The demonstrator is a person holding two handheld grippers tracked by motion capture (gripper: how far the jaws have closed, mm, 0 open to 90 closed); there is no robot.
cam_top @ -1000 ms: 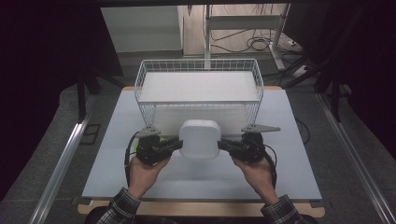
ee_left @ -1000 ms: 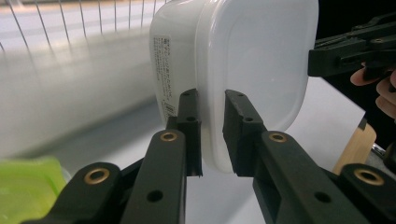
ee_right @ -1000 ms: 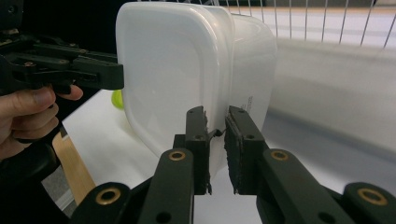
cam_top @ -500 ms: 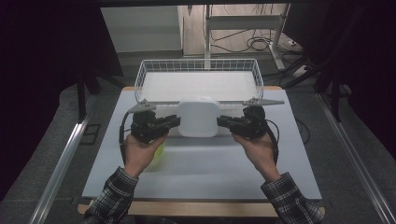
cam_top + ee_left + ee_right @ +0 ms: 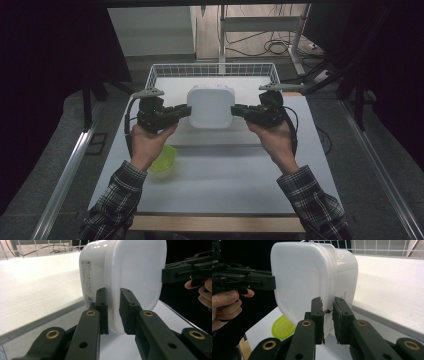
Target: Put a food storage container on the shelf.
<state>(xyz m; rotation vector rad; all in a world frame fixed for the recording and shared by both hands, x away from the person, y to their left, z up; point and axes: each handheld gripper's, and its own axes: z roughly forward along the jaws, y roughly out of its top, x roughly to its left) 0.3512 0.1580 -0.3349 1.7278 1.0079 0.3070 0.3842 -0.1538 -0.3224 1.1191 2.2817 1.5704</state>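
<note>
While the white, rounded-square plastic container (image 5: 210, 106) hangs in the air between the two hands, the left gripper (image 5: 186, 111) is clenched on the rim at its left side and the right gripper (image 5: 235, 109) is clenched on the rim at its right side. It sits level, lid up, over the far middle of the white tabletop (image 5: 225, 175), just short of the white wire basket (image 5: 212, 70) at the far edge. The basket lies straight ahead, so both hands are equally near and must likely travel forward together. A lime-green plastic lid (image 5: 164, 159) rests near the tabletop's left edge, beneath the left forearm. Around it the room is dark, with cables on the floor beyond.
</note>
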